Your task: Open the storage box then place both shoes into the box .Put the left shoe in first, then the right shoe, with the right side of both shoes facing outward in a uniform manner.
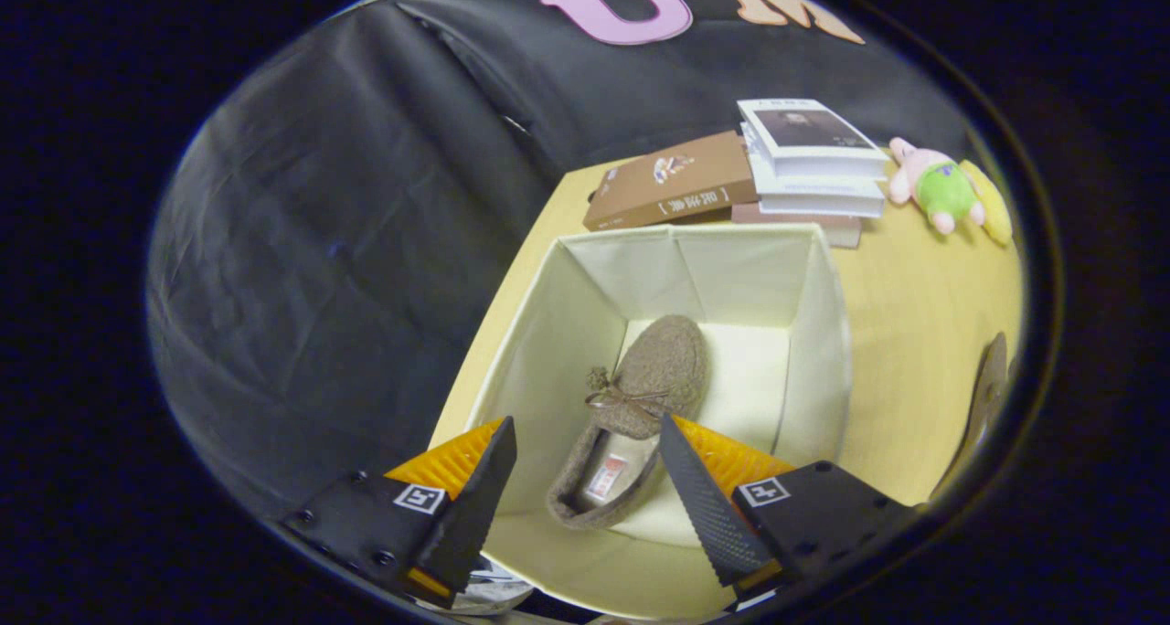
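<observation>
The cream fabric storage box (813, 351) stands open on the table. A brown woolly shoe (640, 397) with a small bow lies on the box floor, toe pointing away from me, near the left wall. My gripper (585, 433) hovers above the box, open, its fingers either side of the shoe's heel and well above it, touching nothing. A second brown shoe (987, 397) lies on the table to the right of the box, only partly in sight.
Beyond the box lie a brown book (672, 186) and a stack of white books (813, 164). A pink and green plush toy (946, 191) sits to their right. The yellow table (914, 333) extends right of the box; black cloth hangs on the left.
</observation>
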